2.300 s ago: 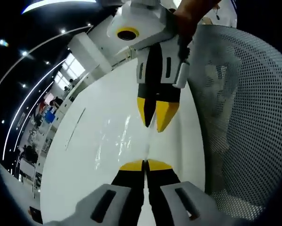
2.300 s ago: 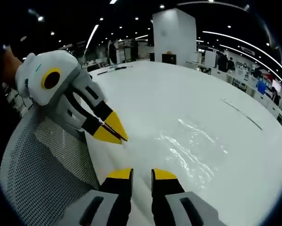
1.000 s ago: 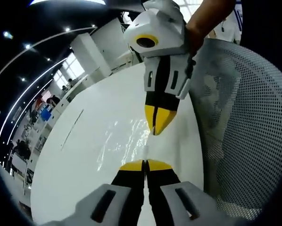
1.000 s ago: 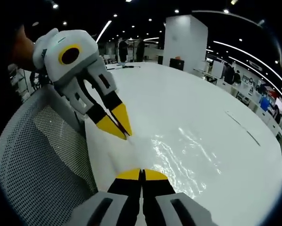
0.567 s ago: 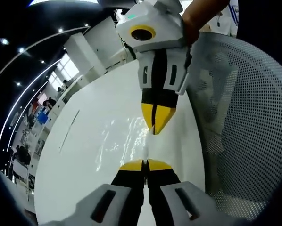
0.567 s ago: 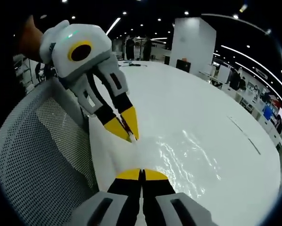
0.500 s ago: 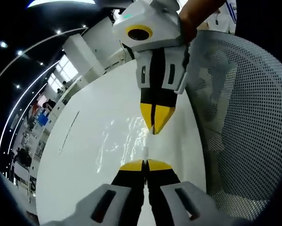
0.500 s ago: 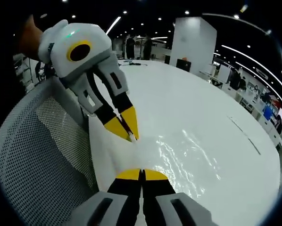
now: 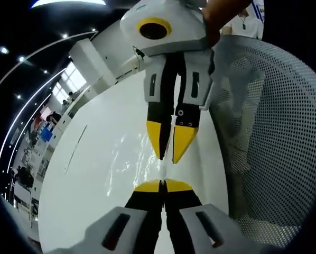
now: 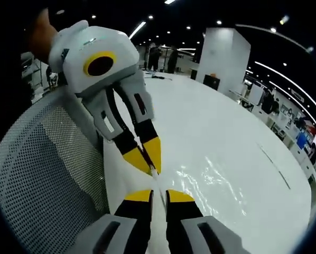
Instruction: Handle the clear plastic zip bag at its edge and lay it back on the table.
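While bag lies flat on white worktop, left hand-held gripper pinches its edge at 6 o'clock; right hand-held gripper stands spread around same edge. Advice: release low, slowly, avoid dragging film.
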Demonstrator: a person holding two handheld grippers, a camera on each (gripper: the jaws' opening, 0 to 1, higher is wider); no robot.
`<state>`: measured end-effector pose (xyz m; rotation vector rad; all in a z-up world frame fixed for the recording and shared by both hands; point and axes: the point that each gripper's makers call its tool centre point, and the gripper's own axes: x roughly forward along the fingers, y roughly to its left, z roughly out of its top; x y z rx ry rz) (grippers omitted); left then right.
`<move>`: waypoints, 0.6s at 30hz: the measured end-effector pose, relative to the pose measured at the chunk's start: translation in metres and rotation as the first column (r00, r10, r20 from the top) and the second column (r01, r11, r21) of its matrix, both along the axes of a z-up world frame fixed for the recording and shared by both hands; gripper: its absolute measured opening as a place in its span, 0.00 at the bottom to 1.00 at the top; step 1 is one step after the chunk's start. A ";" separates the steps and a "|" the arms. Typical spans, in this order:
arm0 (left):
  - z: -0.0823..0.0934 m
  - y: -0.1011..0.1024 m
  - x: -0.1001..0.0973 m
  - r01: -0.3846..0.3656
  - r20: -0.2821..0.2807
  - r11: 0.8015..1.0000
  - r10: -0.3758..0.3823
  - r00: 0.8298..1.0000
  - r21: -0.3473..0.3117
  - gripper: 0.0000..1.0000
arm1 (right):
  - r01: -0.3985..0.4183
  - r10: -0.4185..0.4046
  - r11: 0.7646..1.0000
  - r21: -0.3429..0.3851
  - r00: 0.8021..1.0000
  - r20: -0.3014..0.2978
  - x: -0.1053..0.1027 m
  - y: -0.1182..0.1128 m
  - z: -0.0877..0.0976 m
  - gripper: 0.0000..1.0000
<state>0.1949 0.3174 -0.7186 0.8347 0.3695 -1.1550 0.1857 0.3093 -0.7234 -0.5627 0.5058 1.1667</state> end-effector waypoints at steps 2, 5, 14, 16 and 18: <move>0.000 0.000 -0.001 -0.003 -0.002 1.000 0.003 1.000 -0.004 0.00 | -0.005 0.005 1.000 -0.001 1.000 0.006 0.001 0.001 0.000 0.06; 0.000 -0.001 -0.002 -0.003 -0.003 1.000 0.003 1.000 -0.005 0.00 | -0.002 0.002 1.000 0.004 1.000 0.016 0.003 0.003 0.002 0.06; 0.001 0.000 -0.001 -0.008 -0.003 1.000 0.008 1.000 -0.013 0.00 | -0.021 0.022 1.000 -0.007 0.999 0.030 0.001 0.008 0.003 0.06; 0.002 0.000 -0.001 -0.010 -0.004 1.000 0.010 1.000 -0.016 0.00 | -0.022 0.022 1.000 -0.001 0.999 0.030 0.001 0.010 0.005 0.06; 0.002 0.000 -0.001 -0.010 -0.004 1.000 0.010 1.000 -0.018 0.00 | -0.024 0.024 1.000 -0.002 0.999 0.034 0.002 0.011 0.005 0.06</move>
